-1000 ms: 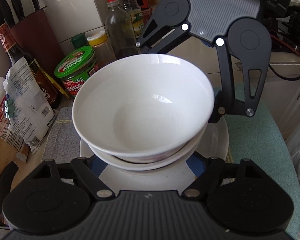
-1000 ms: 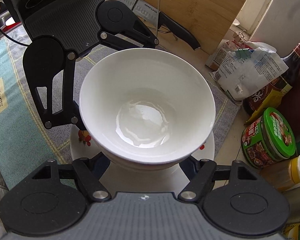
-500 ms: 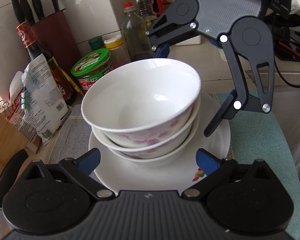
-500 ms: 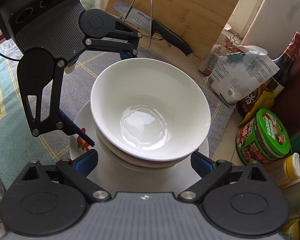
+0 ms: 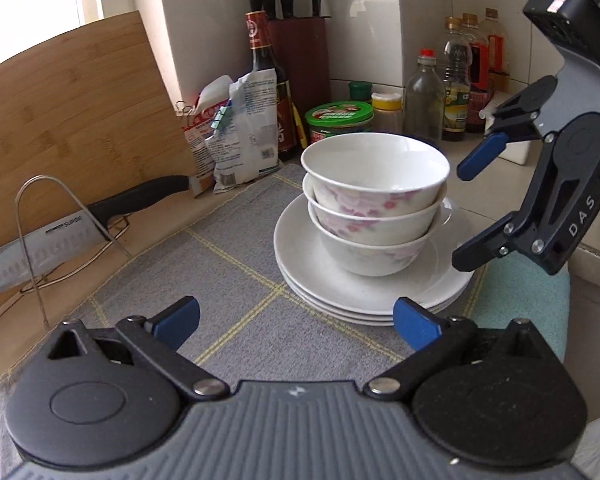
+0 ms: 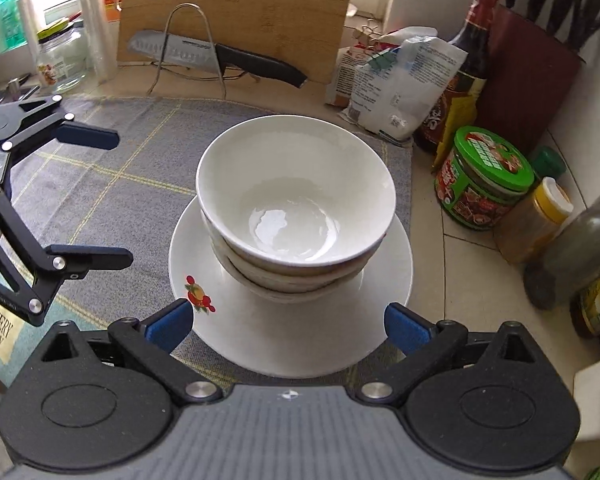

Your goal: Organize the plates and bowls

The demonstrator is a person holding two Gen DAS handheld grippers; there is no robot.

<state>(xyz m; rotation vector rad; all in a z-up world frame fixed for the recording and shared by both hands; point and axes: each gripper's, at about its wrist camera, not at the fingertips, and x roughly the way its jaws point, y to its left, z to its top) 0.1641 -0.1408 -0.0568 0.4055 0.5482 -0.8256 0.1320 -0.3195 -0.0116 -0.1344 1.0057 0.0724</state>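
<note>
Bowls point(image 5: 374, 200) now sit stacked on the plates point(image 5: 364, 292); both tongs point(image 5: 296, 320) point(image 6: 286, 320) have backed away, spread apart, empty.

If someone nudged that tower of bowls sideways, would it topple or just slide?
The stack of bowls is three high on a narrow foot, so it would probably tip before it slides. It rests on glossy stacked plates, which look slippery, so some skidding seems likely too. Glazed ceramic like this would probably chip or break if it fell.
</note>
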